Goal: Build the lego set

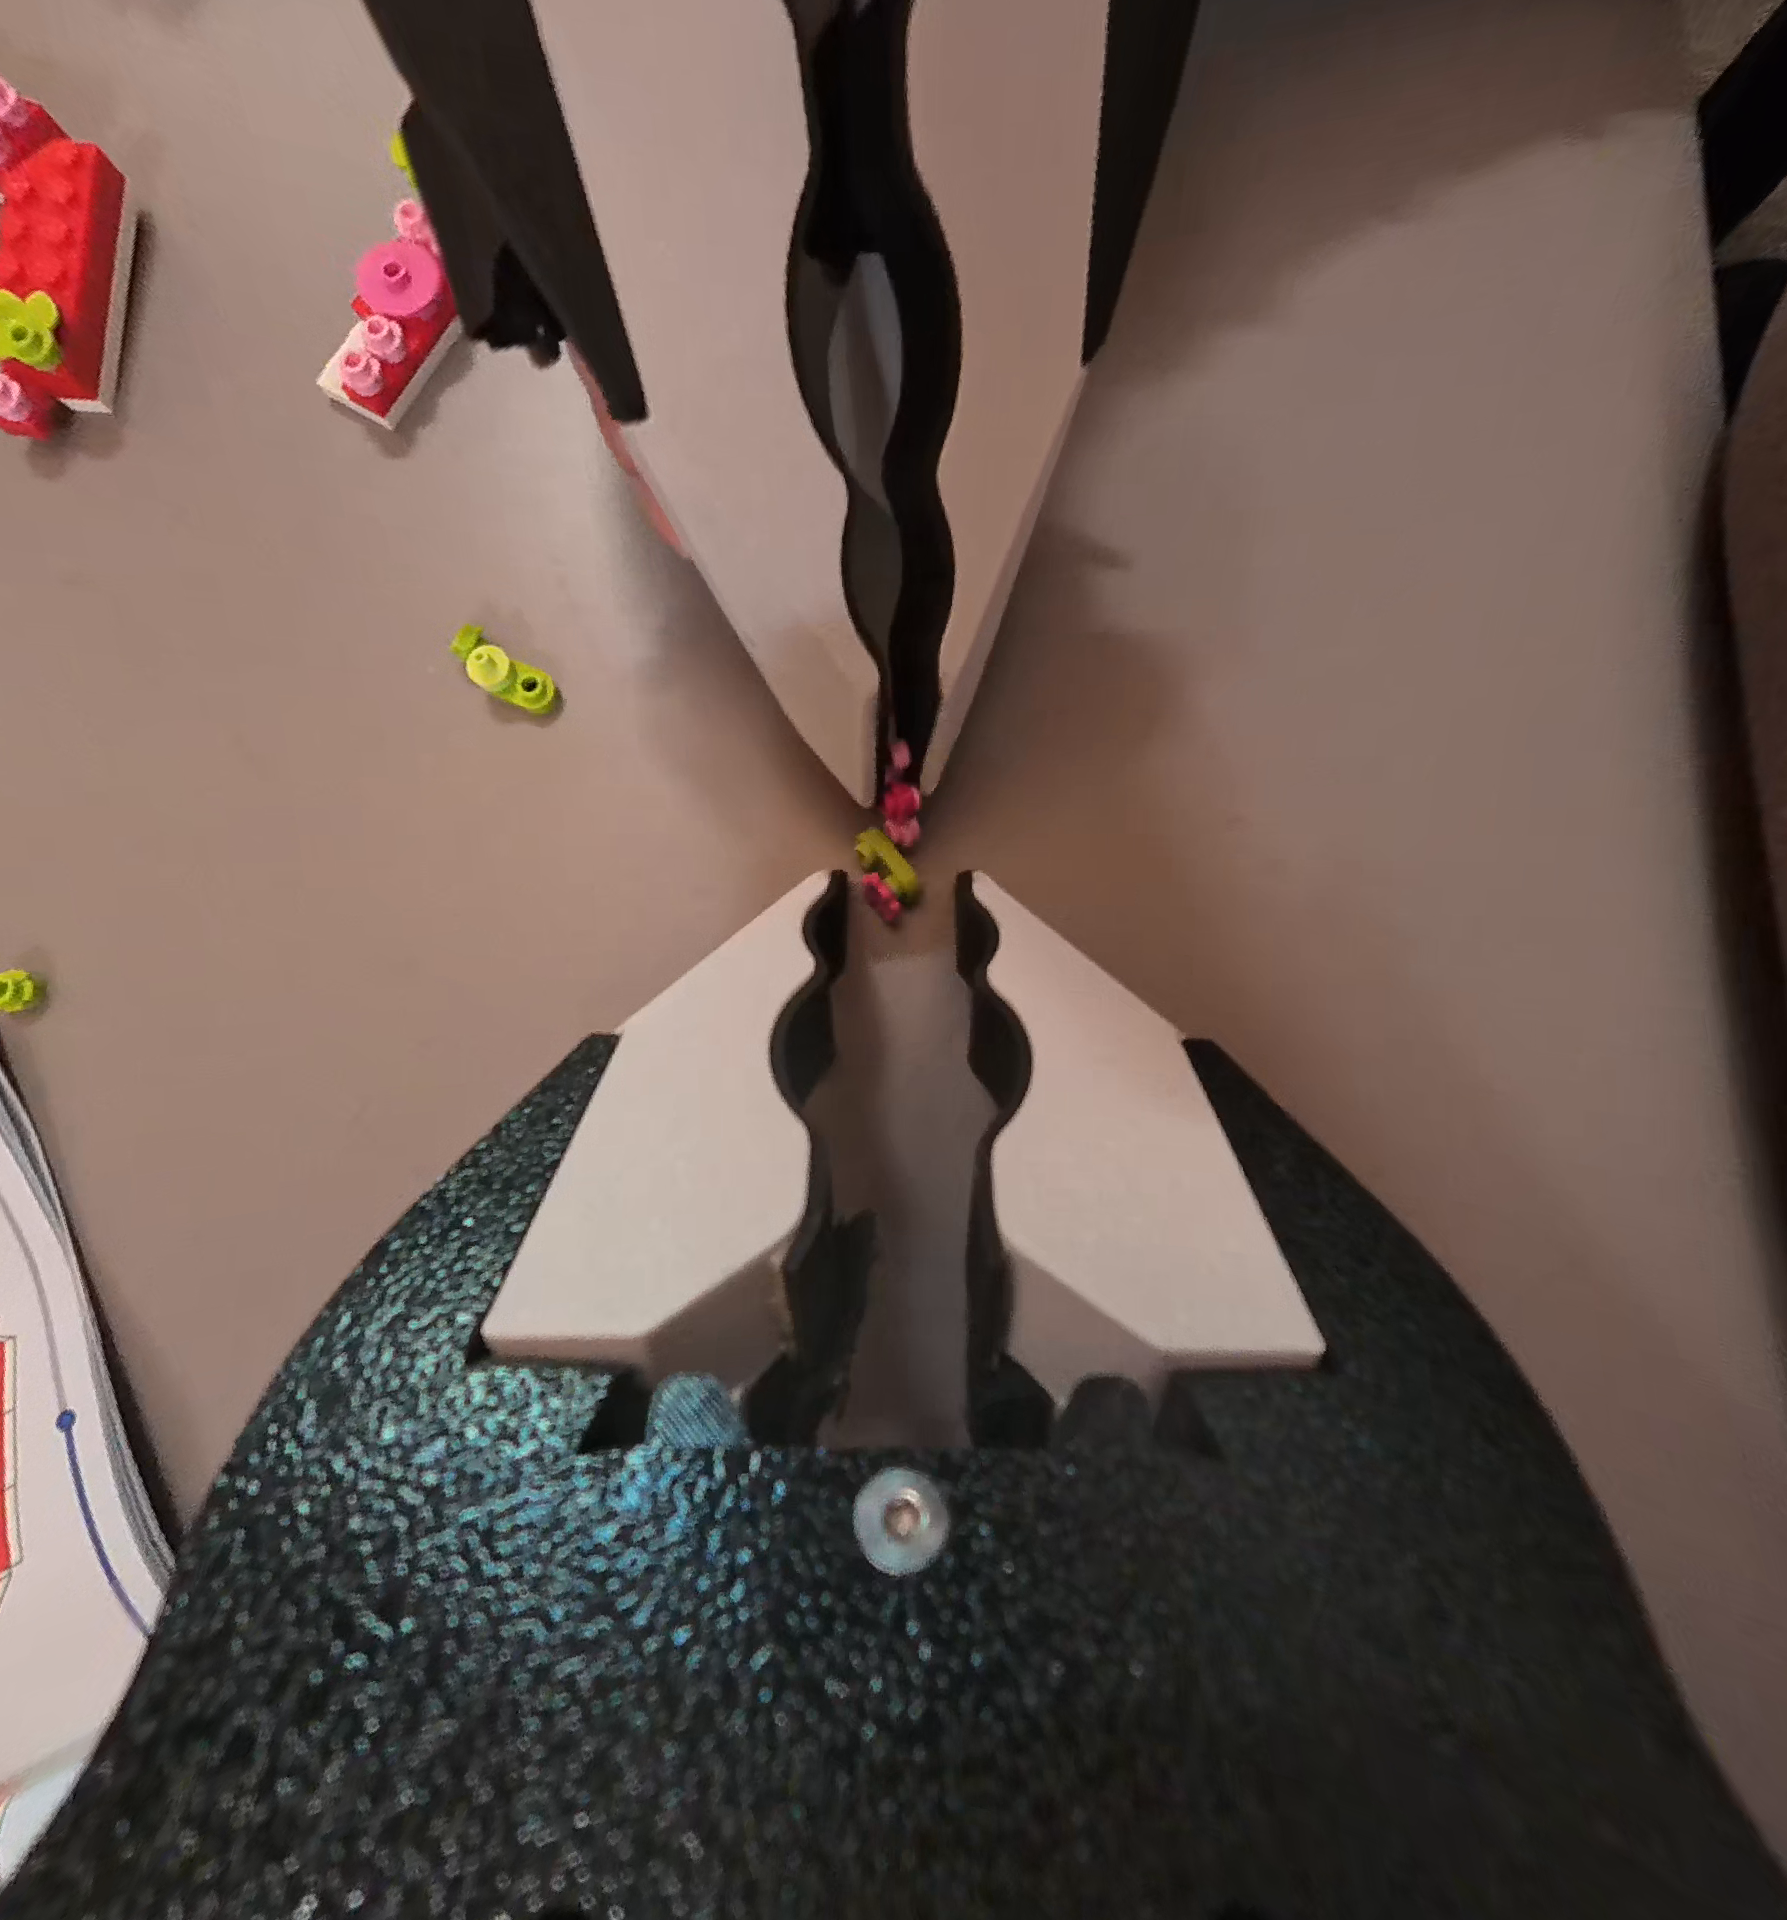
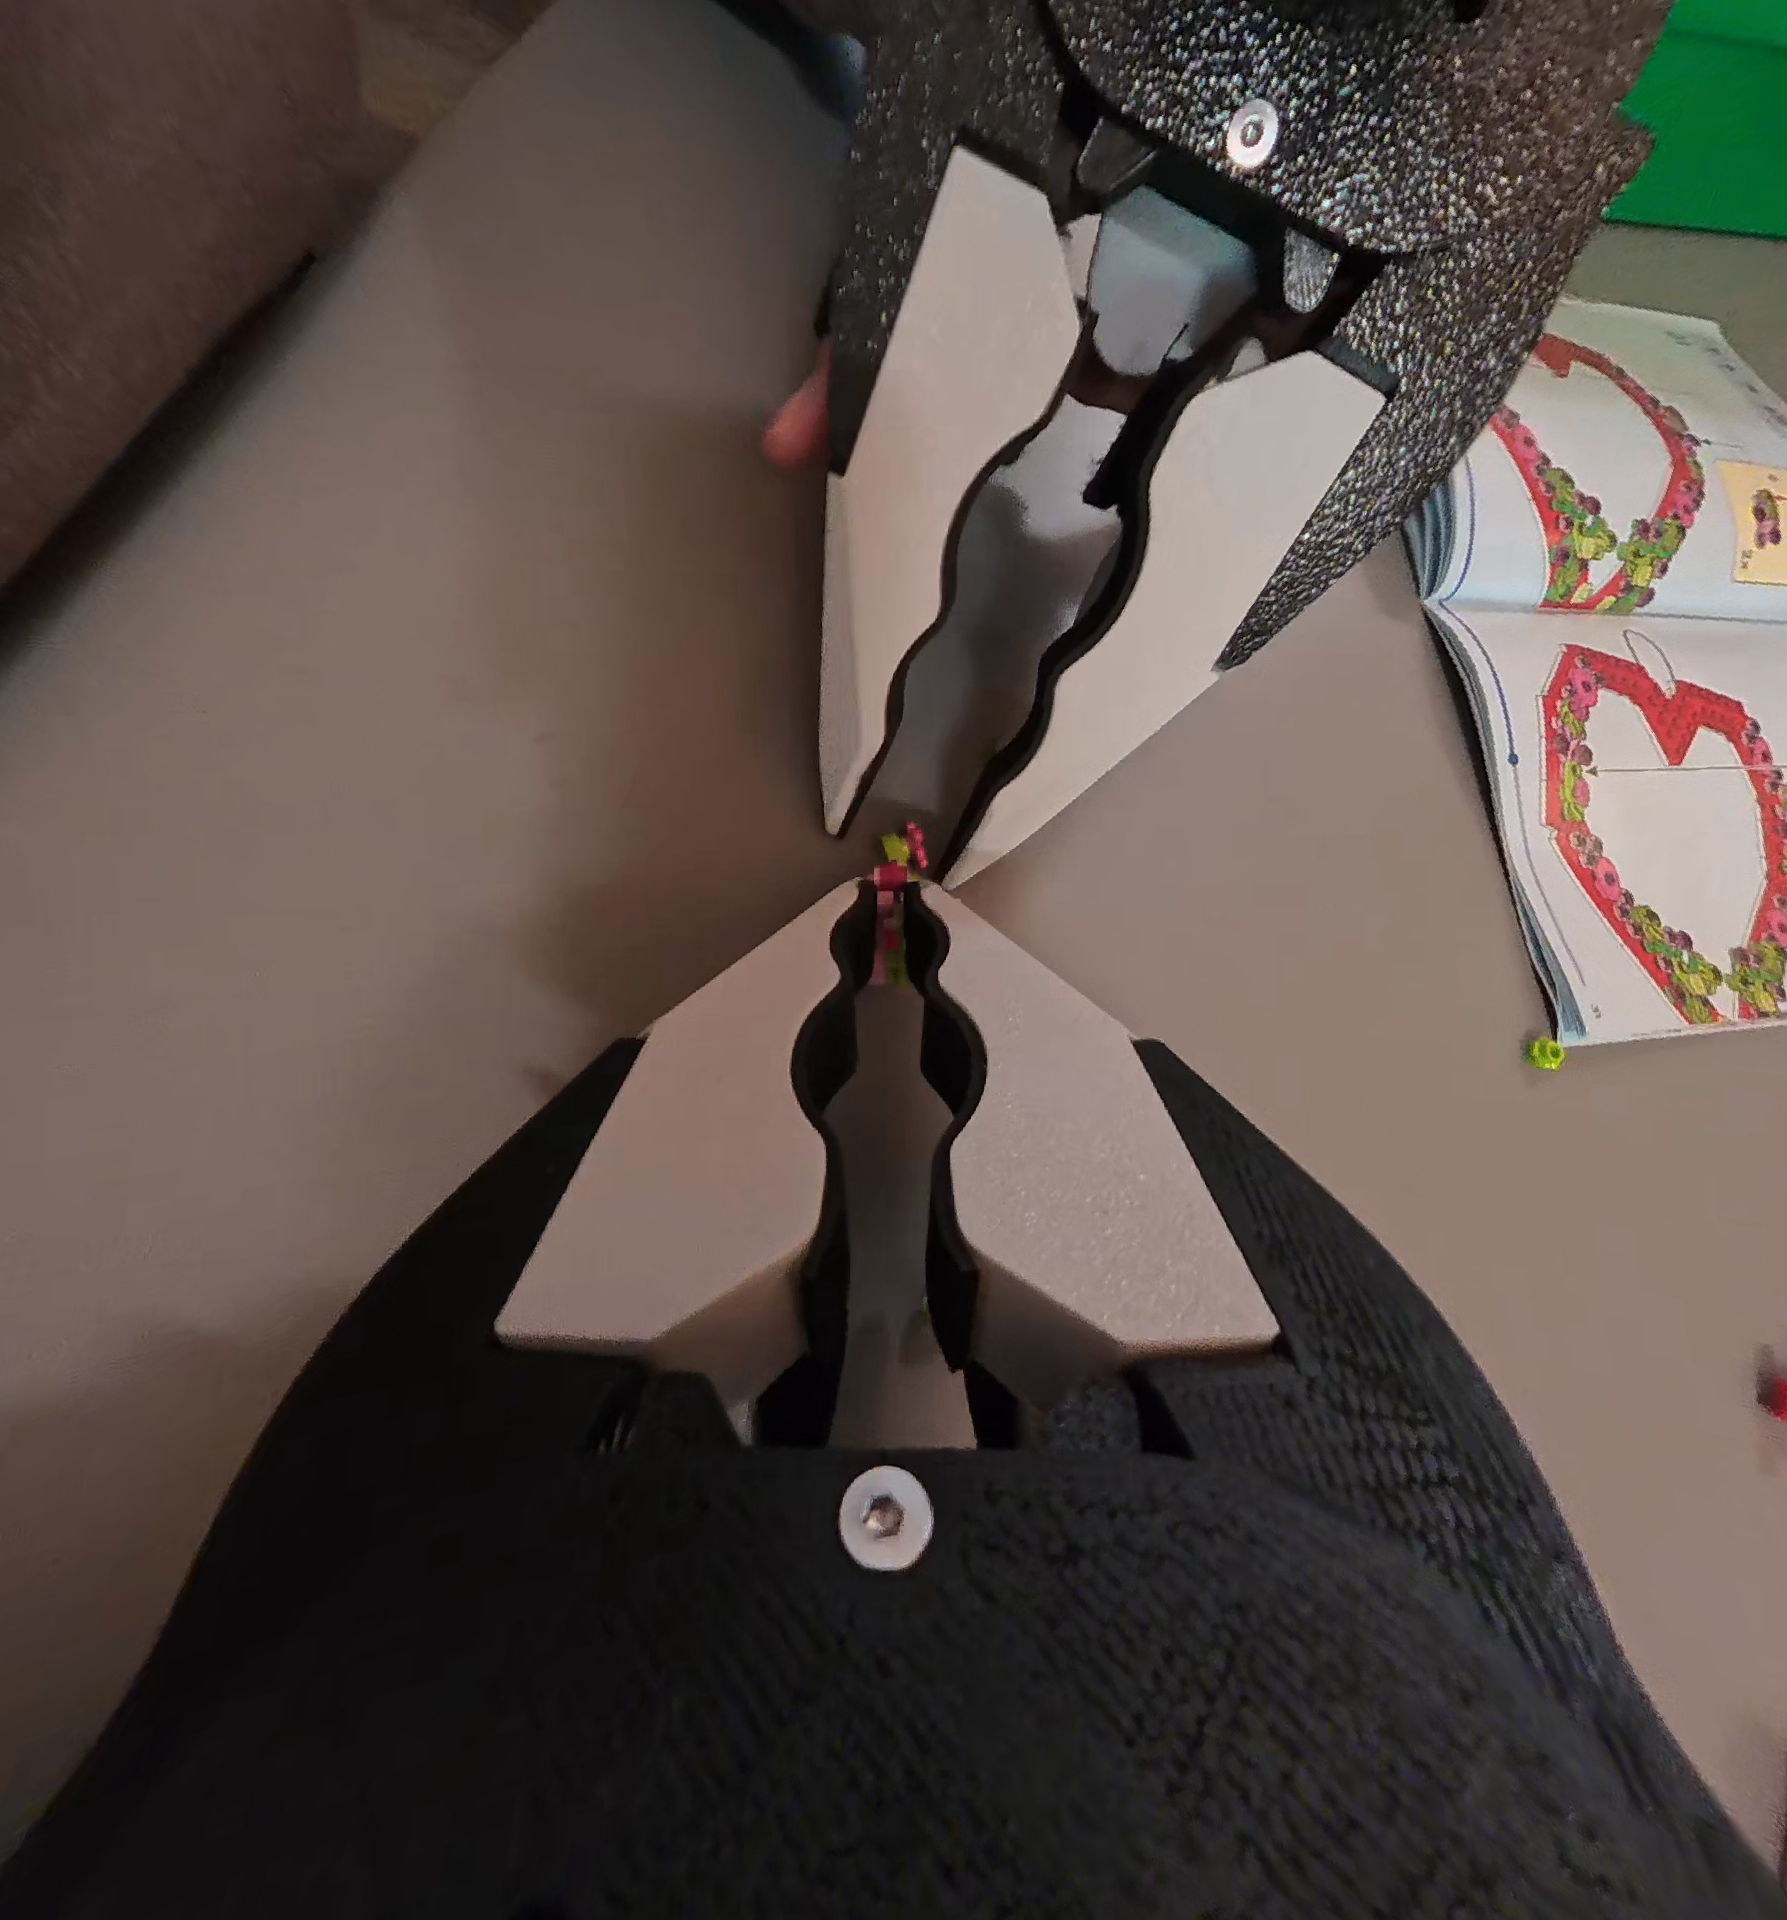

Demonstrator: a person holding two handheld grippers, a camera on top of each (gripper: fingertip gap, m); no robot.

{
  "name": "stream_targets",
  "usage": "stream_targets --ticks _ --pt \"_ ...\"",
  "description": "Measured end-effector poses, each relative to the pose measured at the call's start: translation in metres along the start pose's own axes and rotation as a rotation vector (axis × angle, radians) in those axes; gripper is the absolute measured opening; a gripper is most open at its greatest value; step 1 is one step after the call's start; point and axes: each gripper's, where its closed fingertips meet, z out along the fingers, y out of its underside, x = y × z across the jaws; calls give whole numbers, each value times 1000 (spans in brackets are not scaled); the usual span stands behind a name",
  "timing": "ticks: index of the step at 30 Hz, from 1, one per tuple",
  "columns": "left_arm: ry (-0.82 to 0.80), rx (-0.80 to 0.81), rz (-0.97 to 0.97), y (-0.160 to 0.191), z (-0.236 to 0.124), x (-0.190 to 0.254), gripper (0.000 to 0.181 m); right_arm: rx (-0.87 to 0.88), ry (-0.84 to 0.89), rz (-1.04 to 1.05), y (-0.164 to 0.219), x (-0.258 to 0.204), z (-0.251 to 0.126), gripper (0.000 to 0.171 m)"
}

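Fingertips of the right gripper (image 1: pixel 894 774) pinch a tiny pink-and-lime flower cluster (image 1: pixel 889 842), held over the grey table (image 1: pixel 1284 727); the left gripper (image 1: pixel 894 883) sits spread just beside it, gripping nothing. Left of the cluster lie two red curved segments (image 1: pixel 47 249) with flowers, loose lime pieces (image 1: pixel 504 670) and an instruction booklet (image 2: pixel 1647 727), so much seems unbuilt. No writing is legible.

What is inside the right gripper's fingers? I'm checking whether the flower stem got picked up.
The right gripper pinches a tiny pink-and-lime flower piece; its tip pokes toward the open left gripper. The pinched part is hidden.
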Motion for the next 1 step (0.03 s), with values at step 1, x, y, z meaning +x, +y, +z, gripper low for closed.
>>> stream_targets --ticks 1 --pt "2 0 2 0 0 0 19 -1 -10 -7 0 0 1 3"
